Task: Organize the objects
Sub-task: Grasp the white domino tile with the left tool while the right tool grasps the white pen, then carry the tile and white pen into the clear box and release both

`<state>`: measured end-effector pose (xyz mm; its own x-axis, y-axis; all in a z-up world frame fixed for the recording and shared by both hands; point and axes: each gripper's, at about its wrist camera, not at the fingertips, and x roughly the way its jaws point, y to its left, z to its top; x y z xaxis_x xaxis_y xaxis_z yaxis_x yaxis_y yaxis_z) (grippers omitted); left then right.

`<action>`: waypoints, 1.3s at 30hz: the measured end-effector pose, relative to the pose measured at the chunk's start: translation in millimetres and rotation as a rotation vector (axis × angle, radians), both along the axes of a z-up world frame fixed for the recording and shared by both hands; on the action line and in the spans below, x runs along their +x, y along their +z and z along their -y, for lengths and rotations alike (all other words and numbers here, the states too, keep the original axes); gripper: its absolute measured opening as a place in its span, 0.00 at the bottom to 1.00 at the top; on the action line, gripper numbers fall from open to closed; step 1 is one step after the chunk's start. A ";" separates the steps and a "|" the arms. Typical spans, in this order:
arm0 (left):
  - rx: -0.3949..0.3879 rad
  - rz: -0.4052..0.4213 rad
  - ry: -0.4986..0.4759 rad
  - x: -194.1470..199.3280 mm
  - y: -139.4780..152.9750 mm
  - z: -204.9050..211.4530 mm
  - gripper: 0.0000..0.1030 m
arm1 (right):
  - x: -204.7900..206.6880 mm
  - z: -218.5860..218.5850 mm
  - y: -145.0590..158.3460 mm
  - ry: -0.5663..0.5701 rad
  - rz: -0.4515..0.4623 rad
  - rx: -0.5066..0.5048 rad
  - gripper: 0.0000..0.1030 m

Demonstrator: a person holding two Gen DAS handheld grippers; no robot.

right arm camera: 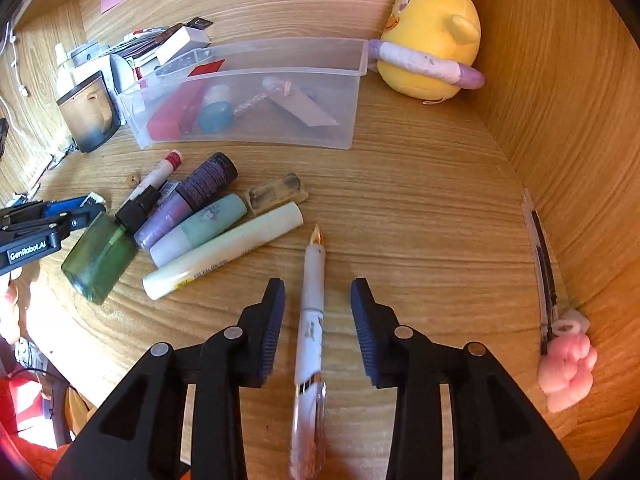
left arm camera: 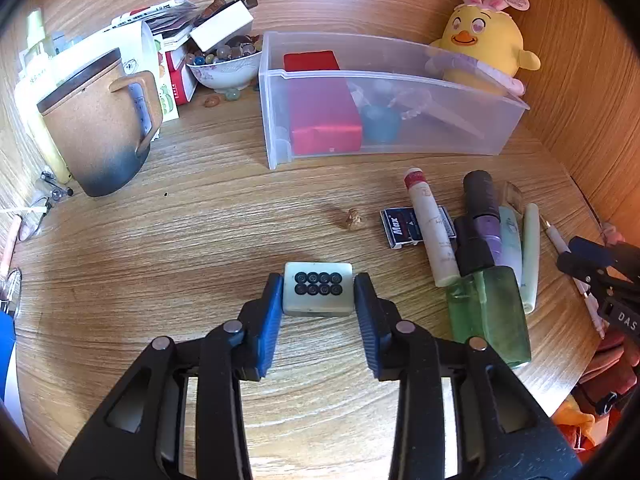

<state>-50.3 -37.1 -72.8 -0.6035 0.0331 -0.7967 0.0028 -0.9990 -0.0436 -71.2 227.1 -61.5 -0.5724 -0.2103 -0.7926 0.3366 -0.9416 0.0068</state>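
- Left gripper (left arm camera: 319,294) pinched the mahjong tile (left arm camera: 319,289) on the desk (left arm camera: 200,220); bare wood ahead up to the clear bin (left arm camera: 384,120).
- Right gripper (right arm camera: 318,300) stood spread around the white fountain pen (right arm camera: 312,300), pads not touching it.
- Tube pile (right arm camera: 192,220) sat left of the pen; wooden wall (right arm camera: 560,120) right.
- Readable: "Max" on the staple box (left arm camera: 402,228).

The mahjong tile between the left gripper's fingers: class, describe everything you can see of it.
The mahjong tile is a pale, cream-green rectangular block that looks like smooth plastic or resin. Its upturned face bears eight dark circles in two rows of four. It lies flat on the wooden desk, in front of the clear plastic bin. The left gripper brackets its two short ends, blue pads right against them.
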 end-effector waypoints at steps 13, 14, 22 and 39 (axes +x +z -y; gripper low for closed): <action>0.012 -0.058 0.051 -0.3 8.8 4.3 0.33 | 2.9 -0.1 7.1 -0.055 -0.055 0.014 0.10; 0.025 -0.069 0.056 -0.6 12.6 6.1 0.33 | 1.4 -1.7 11.3 -0.059 -0.066 0.001 0.10; 0.085 -0.139 0.073 -7.3 37.6 7.8 0.33 | -13.2 -5.1 50.3 -0.072 -0.153 -0.106 0.10; 0.112 -0.277 0.075 -37.1 88.7 -3.4 0.33 | -54.7 37.5 89.5 0.021 -0.270 -0.149 0.10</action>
<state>-87.3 -33.7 15.9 -0.8013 0.0585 -0.5954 0.0494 -0.9854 -0.1632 -125.9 189.7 27.9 -0.7526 -0.3265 -0.5718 0.3642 -0.9299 0.0516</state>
